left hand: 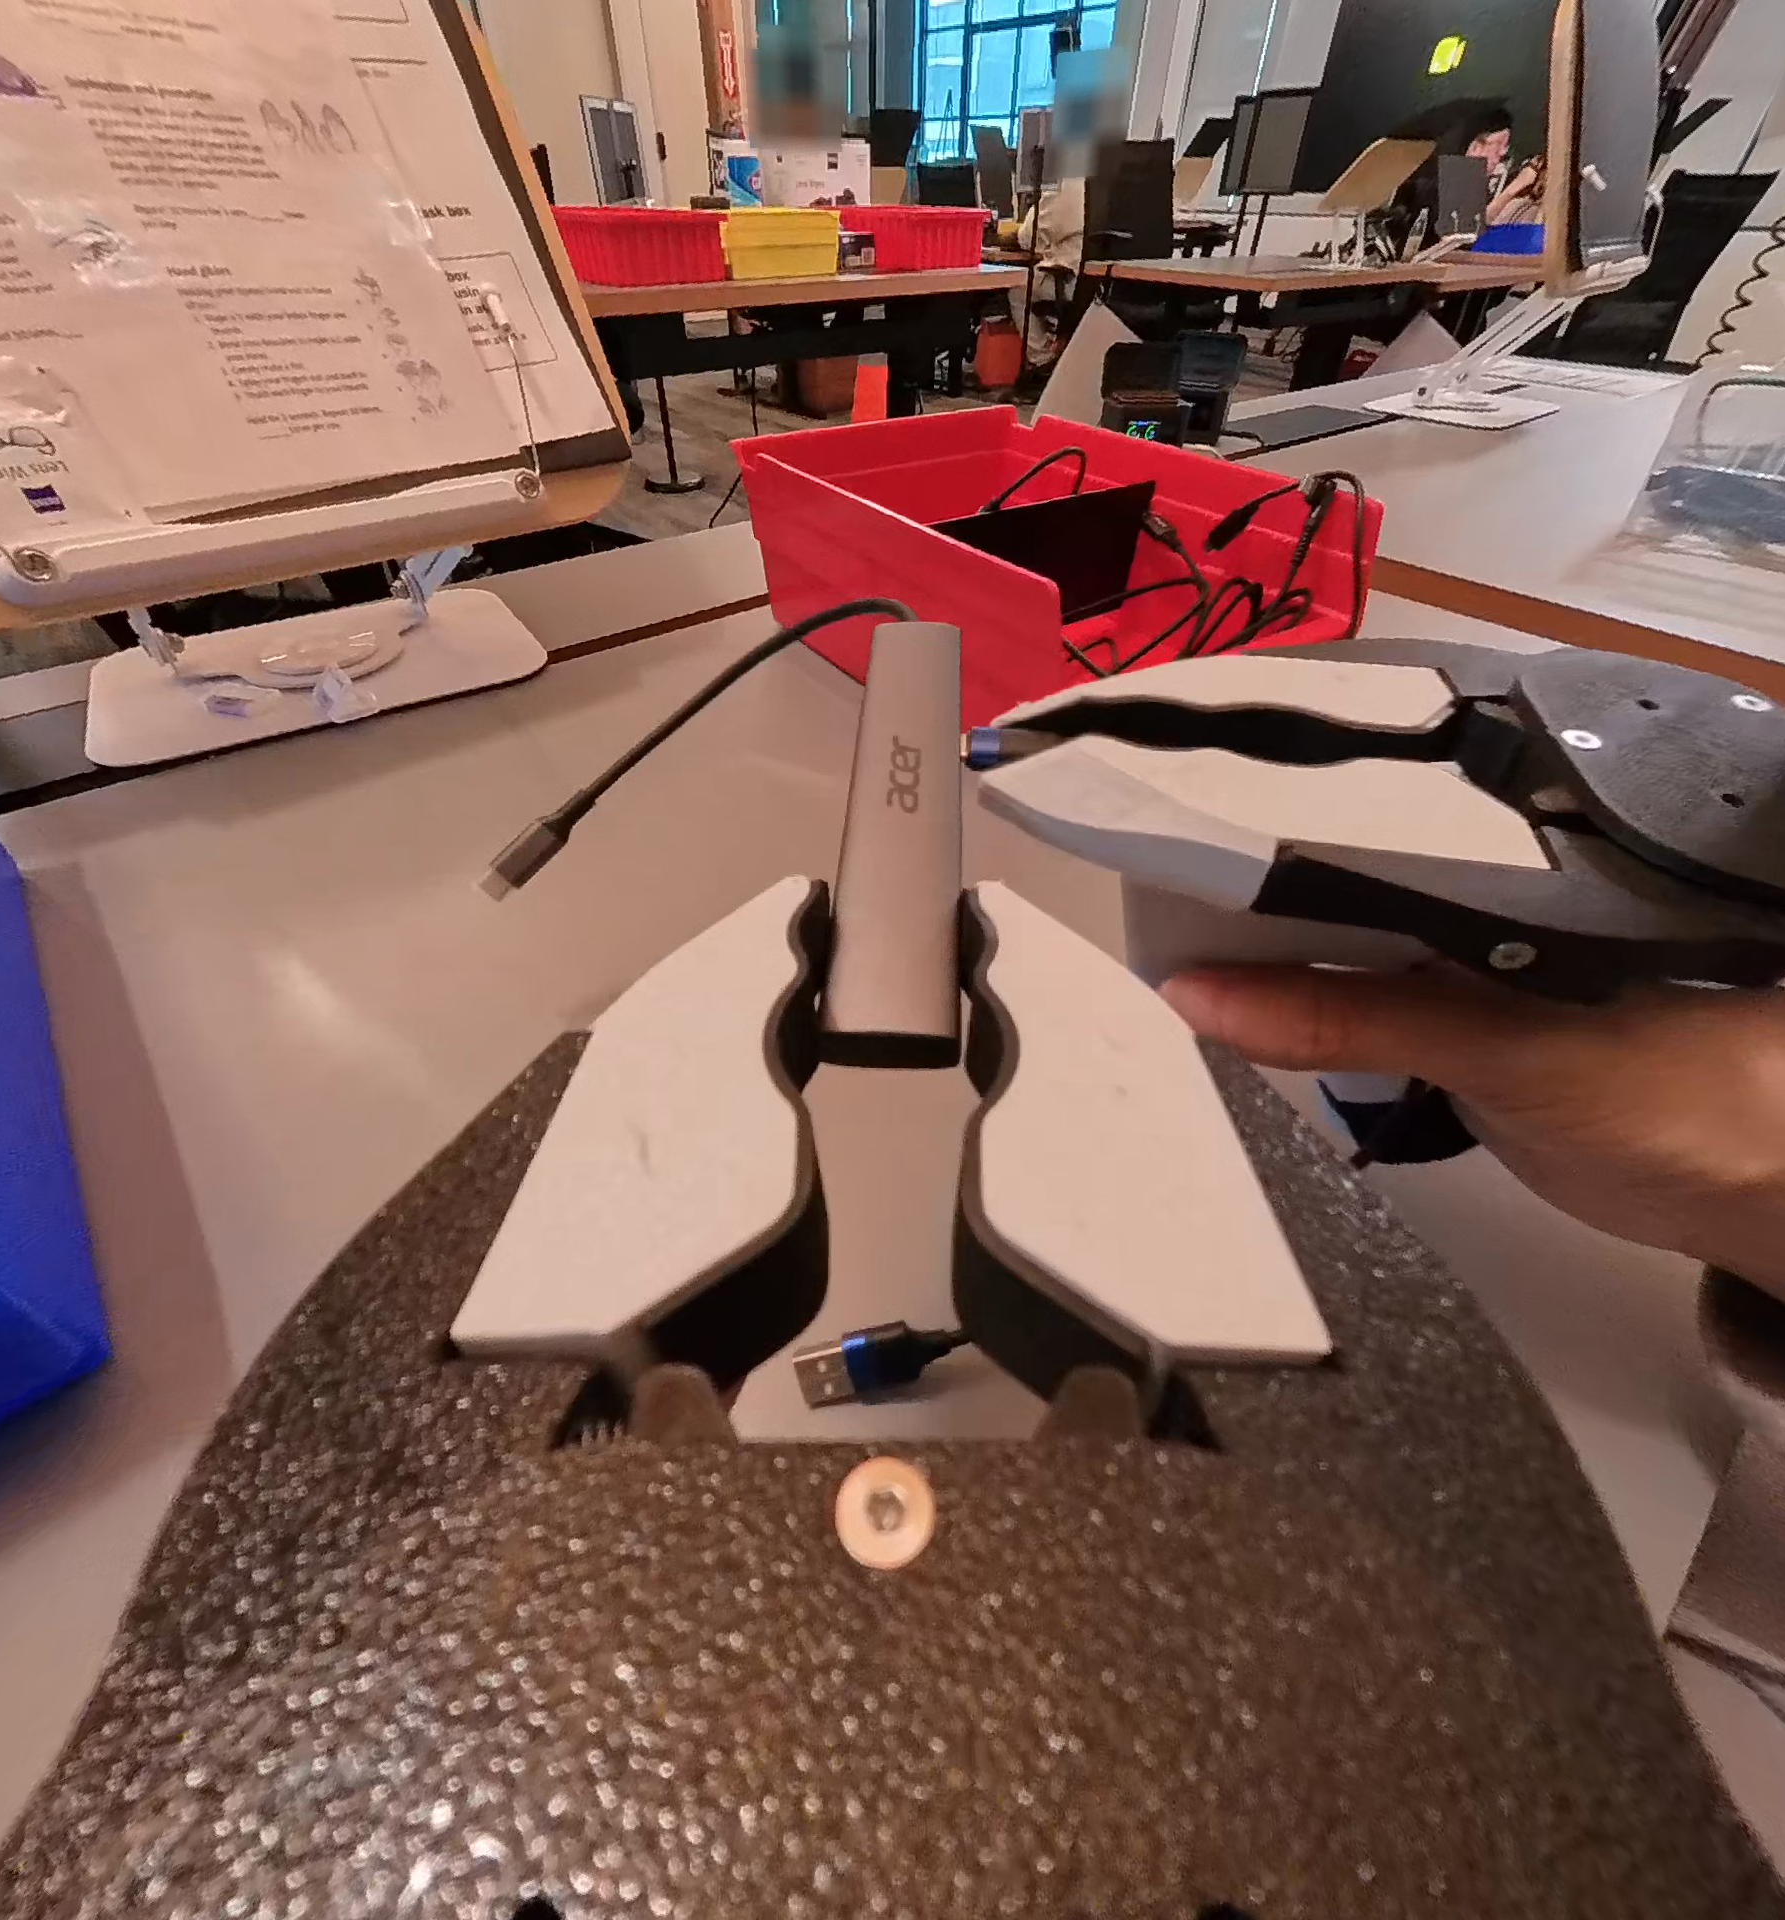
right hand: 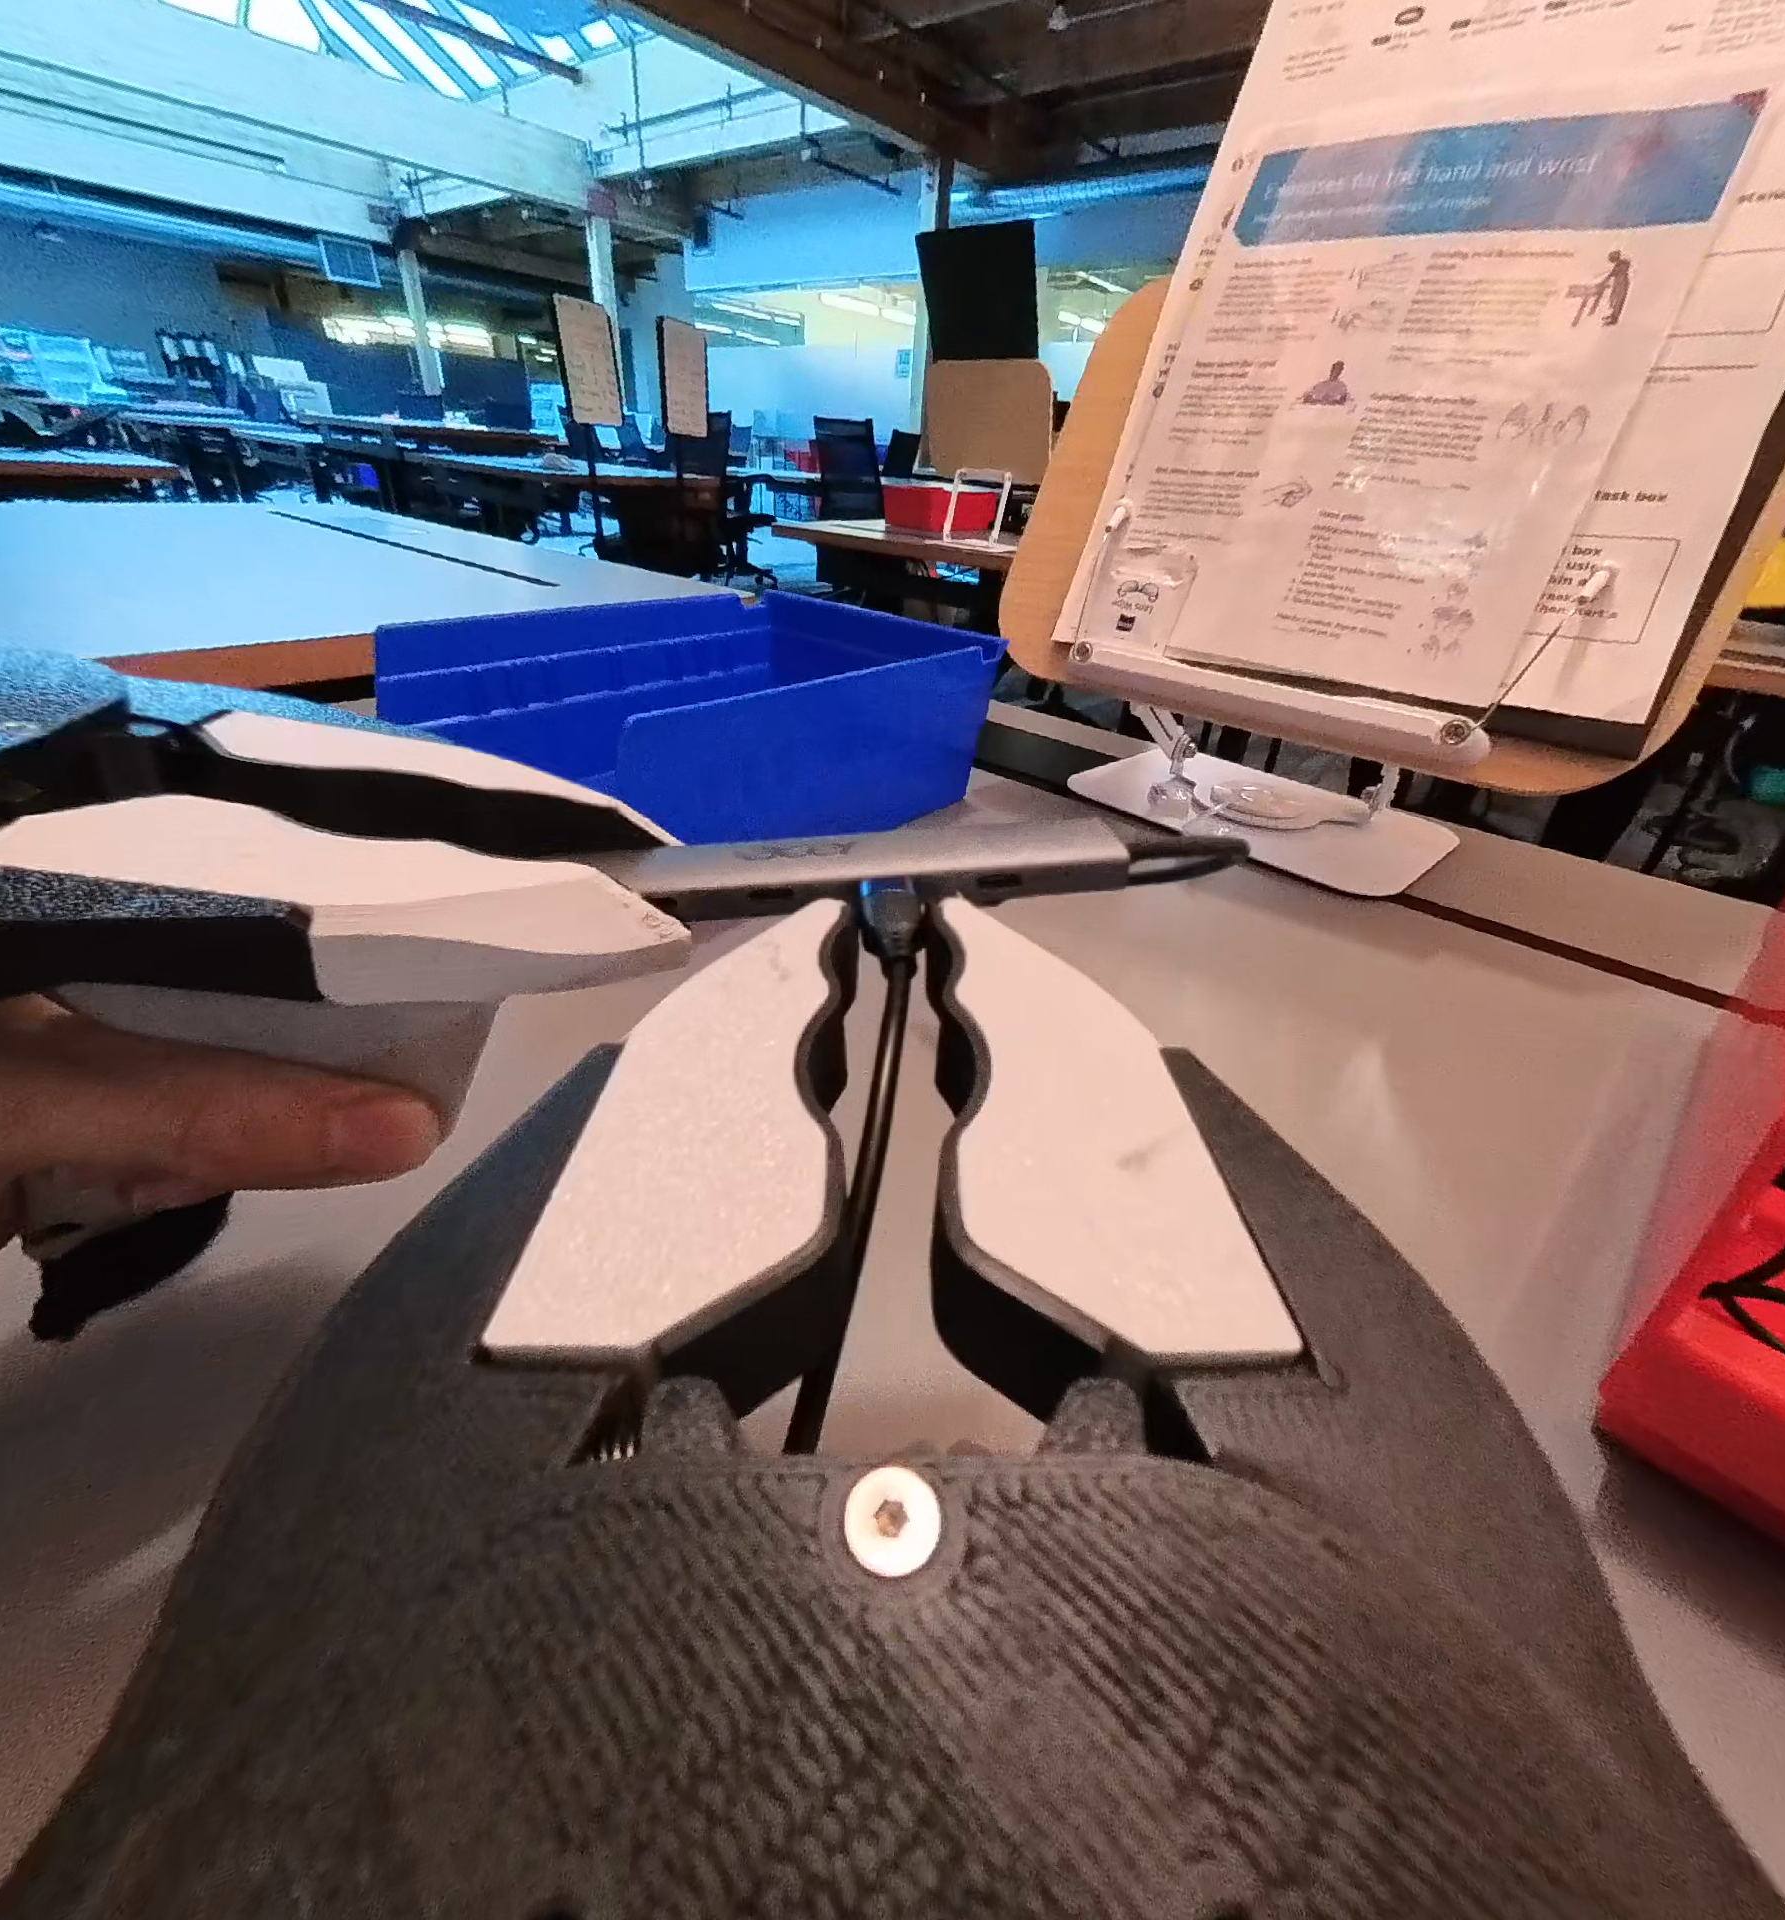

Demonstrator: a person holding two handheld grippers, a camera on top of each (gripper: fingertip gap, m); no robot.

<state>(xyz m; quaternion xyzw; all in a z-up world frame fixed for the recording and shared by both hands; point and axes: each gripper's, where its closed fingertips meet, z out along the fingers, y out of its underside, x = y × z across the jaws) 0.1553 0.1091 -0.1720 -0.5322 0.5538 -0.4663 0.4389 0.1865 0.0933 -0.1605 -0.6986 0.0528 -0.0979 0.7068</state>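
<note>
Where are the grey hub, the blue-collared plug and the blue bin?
grey hub [left hand: 893, 883]: left wrist view, its top face.
blue-collared plug [right hand: 886, 902]: right wrist view, its body.
blue bin [right hand: 794, 769]: right wrist view, front wall.

Two hand-held grippers, alike in build. Left gripper [left hand: 893, 914]: speckled, glittery dark body, pale round screw [left hand: 885, 1509] at the centre, two white fingers [left hand: 659, 1132] with wavy black inner edges and tapered tips. Right gripper [right hand: 893, 920]: black ribbed, woven-looking body, white washer-backed screw [right hand: 892, 1523], same white fingers [right hand: 680, 1174] over black backing. From the side: layered black plates, small silver bolts, white slanted finger faces. Hand [left hand: 1553, 1101] under the right gripper; possibly a dark strap below it, blurred
</note>
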